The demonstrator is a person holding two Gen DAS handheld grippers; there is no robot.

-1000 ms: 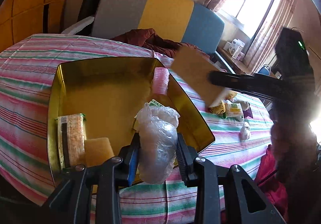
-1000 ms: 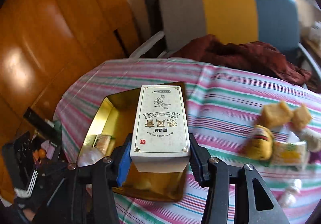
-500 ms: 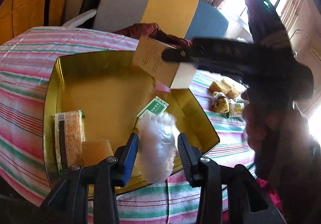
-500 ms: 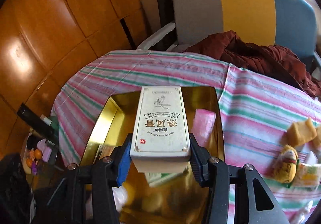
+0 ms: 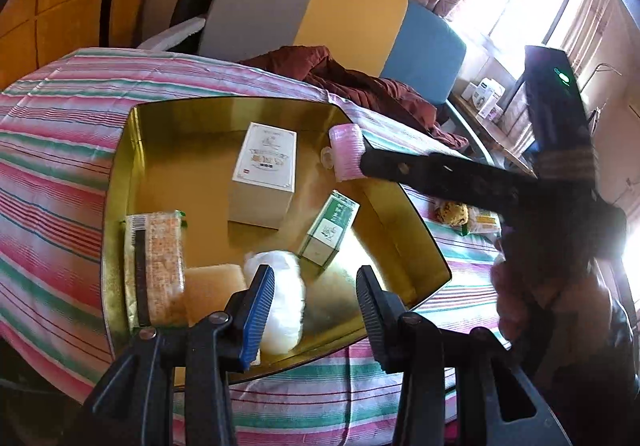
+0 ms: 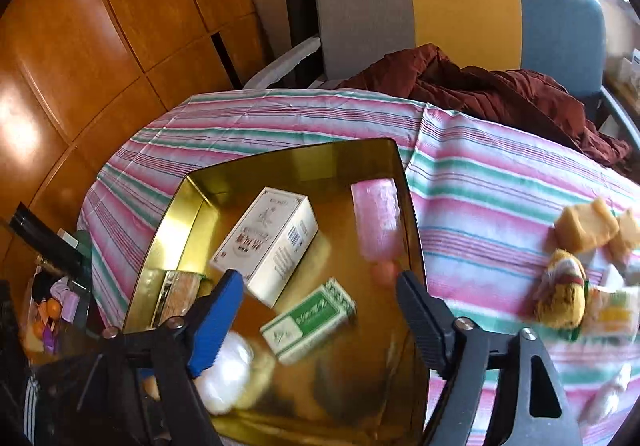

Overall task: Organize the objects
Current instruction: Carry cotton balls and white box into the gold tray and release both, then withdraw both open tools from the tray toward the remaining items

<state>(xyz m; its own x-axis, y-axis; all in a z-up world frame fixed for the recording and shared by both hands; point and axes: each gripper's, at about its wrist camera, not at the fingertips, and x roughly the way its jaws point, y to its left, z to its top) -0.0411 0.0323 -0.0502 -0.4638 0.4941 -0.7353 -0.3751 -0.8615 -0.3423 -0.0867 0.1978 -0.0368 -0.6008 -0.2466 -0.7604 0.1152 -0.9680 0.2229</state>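
A gold tin tray (image 5: 120, 182) (image 6: 176, 214) sits on the striped tablecloth. In it lie a white tea box (image 5: 264, 174) (image 6: 266, 242), a small green box (image 5: 330, 226) (image 6: 308, 320), a pink pack (image 5: 346, 156) (image 6: 378, 222), a cracker packet (image 5: 156, 266) and a yellow cake (image 5: 214, 284). My left gripper (image 5: 312, 310) hangs over the tray's near corner, jaws opening. A white plastic-wrapped lump (image 5: 280, 298) rests in the tray against the blue pad only. My right gripper (image 6: 320, 310) hovers above the tray, jaws opening wide, with nothing gripped. One of its fingers (image 5: 400, 170) reaches in from the right.
Loose snacks lie on the cloth right of the tray: yellow cakes (image 6: 584, 226) and wrapped packets (image 6: 560, 294). A chair (image 6: 460, 6) with a maroon garment (image 6: 500, 94) stands behind the table. Wooden panels (image 6: 80, 46) are on the left, with clutter (image 6: 48, 318) below the table edge.
The right gripper came down over the tray and let go of the white box, which now lies inside. The left jaws widened and the plastic-wrapped lump dropped into the tray.
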